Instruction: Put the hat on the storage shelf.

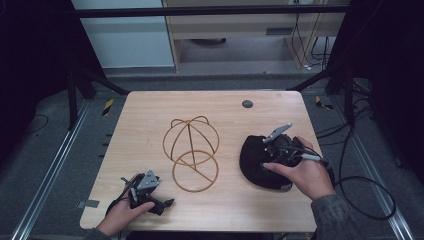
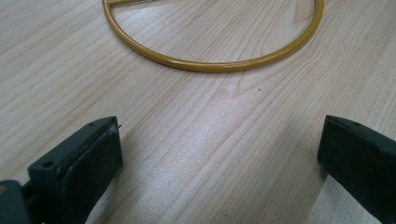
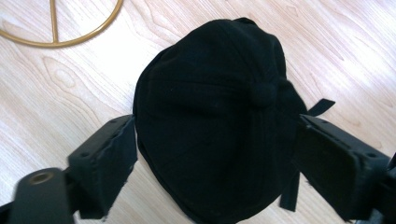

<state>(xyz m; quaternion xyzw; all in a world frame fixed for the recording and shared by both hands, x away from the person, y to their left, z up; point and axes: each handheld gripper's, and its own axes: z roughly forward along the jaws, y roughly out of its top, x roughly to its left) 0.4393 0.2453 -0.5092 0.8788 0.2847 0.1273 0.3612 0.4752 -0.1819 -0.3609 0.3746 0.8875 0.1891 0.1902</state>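
Your right gripper (image 3: pixel 215 154) stands wide open above the black cap (image 3: pixel 215 107), pads flanking its edges. Your left gripper (image 2: pixel 219 154) gapes empty; bare table (image 2: pixel 196 130) reaches the wire stand (image 2: pixel 210 65) ahead.

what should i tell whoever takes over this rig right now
Left hand-held gripper: open, holding nothing, low over the table at its near left corner.
Right hand-held gripper: jaws wide on either side of the black cap; no grip visible.
Black cap lies on the table's right side; the gold wire stand sits mid-table, bare.
Done: nothing visible yet.
Left, probably: grasp the cap and set it on the stand.
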